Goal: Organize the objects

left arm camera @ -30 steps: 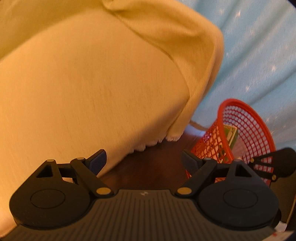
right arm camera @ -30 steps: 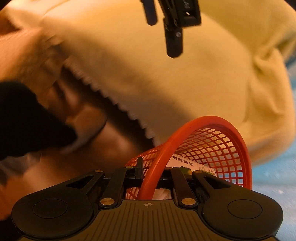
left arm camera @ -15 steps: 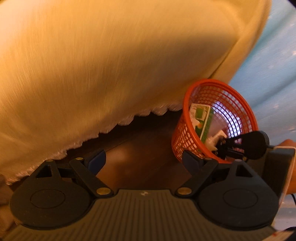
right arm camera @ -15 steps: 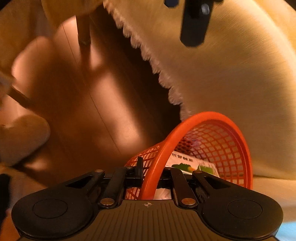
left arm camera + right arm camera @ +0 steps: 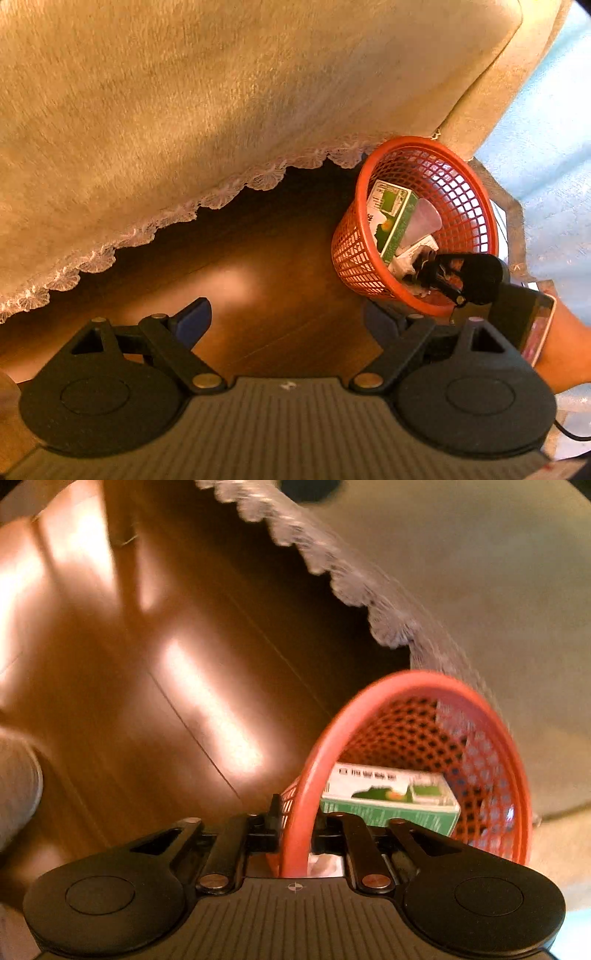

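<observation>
A red mesh basket (image 5: 465,192) hangs above the brown wooden floor, held by its rim. Inside lie a green and white carton (image 5: 391,218) and crumpled white wrappers. My right gripper (image 5: 295,819) is shut on the basket's rim (image 5: 306,775), one finger outside and one inside; the carton (image 5: 388,797) shows just past it. It also shows in the left wrist view (image 5: 432,273) at the basket's near rim. My left gripper (image 5: 284,317) is open and empty, left of the basket, above bare floor.
A beige cloth-covered piece of furniture (image 5: 221,92) with a white lace hem (image 5: 177,218) fills the upper part of both views, right behind the basket. A light blue cloth surface (image 5: 554,129) lies at the far right. Wooden floor (image 5: 147,686) spreads to the left.
The basket has moved with my right gripper, lower and away from the blue surface, to over the floor by the lace hem. My left gripper stayed open and tilted down.
</observation>
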